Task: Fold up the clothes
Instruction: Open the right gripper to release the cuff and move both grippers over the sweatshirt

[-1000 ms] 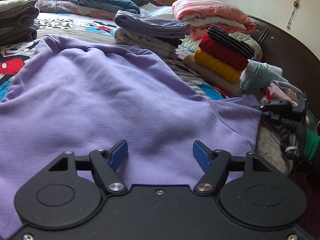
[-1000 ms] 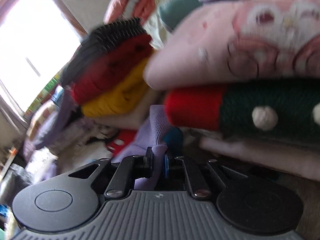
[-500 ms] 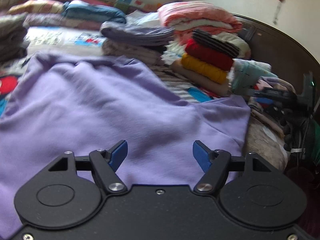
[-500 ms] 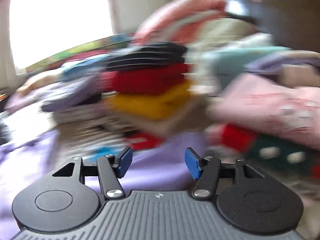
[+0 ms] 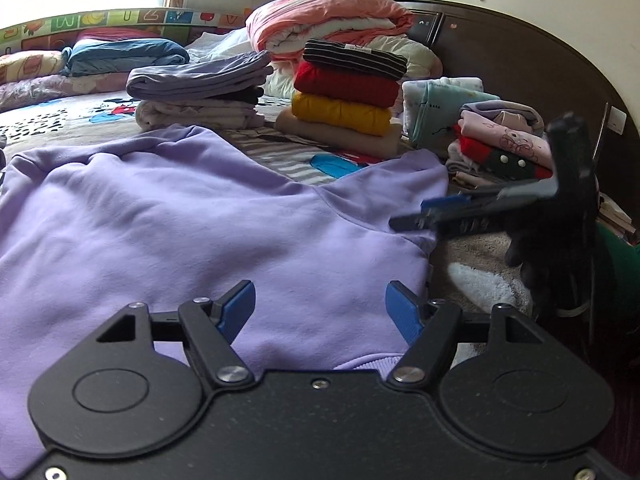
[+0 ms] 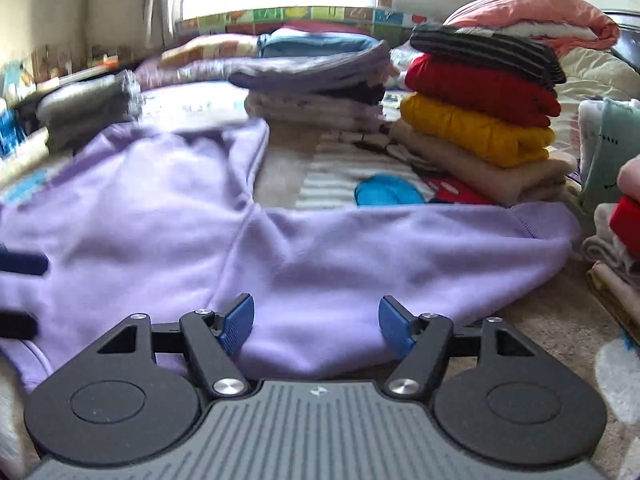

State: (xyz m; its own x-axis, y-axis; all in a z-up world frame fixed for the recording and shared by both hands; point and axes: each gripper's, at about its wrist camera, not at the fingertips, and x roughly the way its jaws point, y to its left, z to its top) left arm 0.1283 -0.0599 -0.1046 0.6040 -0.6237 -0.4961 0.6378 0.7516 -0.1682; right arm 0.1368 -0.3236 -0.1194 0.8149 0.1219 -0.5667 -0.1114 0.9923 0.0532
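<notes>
Lilac sweatshirt [image 5: 168,216] beneath both tongs, left [image 5: 320,312] wide apart, right [image 6: 316,322] opening, nothing gripped.

A lilac sweatshirt [image 5: 192,216] is seen spread flat, unfolded, over the lower left and centre of the left wrist frame. One sleeve [image 5: 404,184] is extended toward centre right, cuff outermost. In the right wrist frame the garment [image 6: 280,256] spans the middle band; its ribbed cuff [image 6: 548,220] lies at right.
</notes>
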